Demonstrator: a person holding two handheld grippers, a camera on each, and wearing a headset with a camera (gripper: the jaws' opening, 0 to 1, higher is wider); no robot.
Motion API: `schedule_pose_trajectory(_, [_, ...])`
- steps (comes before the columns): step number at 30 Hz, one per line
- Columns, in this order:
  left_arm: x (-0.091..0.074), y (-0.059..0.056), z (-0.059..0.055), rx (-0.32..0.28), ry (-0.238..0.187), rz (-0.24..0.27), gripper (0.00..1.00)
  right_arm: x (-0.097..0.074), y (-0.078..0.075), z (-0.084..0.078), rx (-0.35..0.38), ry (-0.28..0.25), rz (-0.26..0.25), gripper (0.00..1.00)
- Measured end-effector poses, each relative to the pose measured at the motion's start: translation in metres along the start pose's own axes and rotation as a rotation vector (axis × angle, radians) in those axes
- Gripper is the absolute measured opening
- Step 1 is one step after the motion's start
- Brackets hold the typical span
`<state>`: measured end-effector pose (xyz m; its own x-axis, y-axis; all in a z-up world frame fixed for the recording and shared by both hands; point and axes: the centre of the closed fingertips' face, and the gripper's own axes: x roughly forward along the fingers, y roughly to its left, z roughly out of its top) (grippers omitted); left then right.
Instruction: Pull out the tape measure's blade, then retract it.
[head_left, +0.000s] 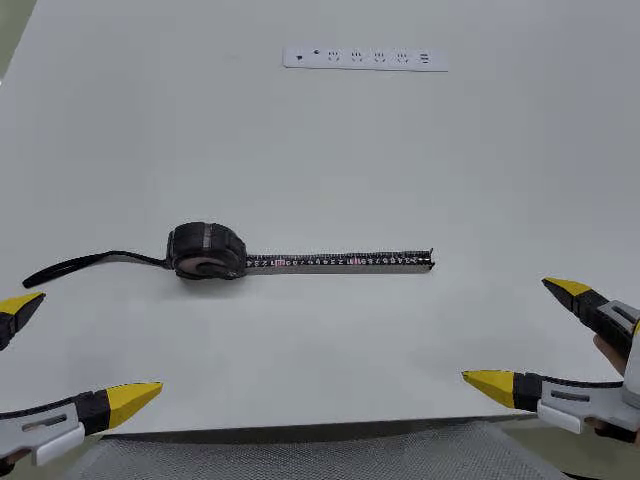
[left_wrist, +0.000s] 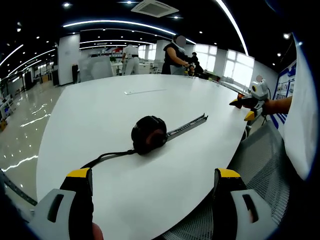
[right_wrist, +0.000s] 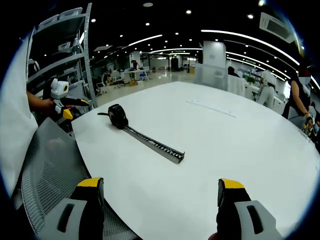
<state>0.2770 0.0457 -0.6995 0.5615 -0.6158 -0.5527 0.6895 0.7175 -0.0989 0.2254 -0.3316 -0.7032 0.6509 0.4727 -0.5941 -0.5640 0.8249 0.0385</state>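
Note:
A black tape measure (head_left: 206, 251) lies on the white table (head_left: 320, 150), its blade (head_left: 340, 262) pulled out to the right and resting flat, its black wrist strap (head_left: 90, 263) trailing left. My left gripper (head_left: 60, 350) hovers open at the near left edge, well short of the case (left_wrist: 149, 133). My right gripper (head_left: 545, 335) is open at the near right edge, apart from the blade's end hook (right_wrist: 177, 156). In the right gripper view the case (right_wrist: 118, 116) sits far left. Neither gripper holds anything.
A white power strip (head_left: 365, 59) lies flat at the far side of the table. A grey mesh chair back (head_left: 330, 455) stands just below the table's near edge. People stand at benches in the background (left_wrist: 175, 52).

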Motion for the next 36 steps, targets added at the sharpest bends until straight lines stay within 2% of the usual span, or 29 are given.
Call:
schedule_pose_trajectory(12, [0.007,-0.006,0.003,-0.027,-0.005,-0.002,0.99,0.002,0.002,0.001,-0.01,0.002,0.004,0.95])
schedule_pose_trajectory(22, [0.028,-0.016,0.004,-0.045,0.014,-0.005,0.97,0.006,0.004,-0.001,-0.01,0.013,0.022,0.95])
schedule_pose_trajectory(24, [0.032,-0.019,0.009,-0.053,0.011,-0.012,0.96,0.008,0.004,-0.002,-0.012,0.015,0.026,0.95])
schedule_pose_trajectory(33, [0.058,-0.023,0.02,-0.056,0.013,-0.009,0.96,0.011,0.001,-0.003,-0.011,0.015,0.03,0.95])
schedule_pose_trajectory(36, [0.068,-0.023,0.027,-0.059,0.004,-0.008,0.97,0.011,-0.001,-0.002,-0.011,0.011,0.027,0.95])
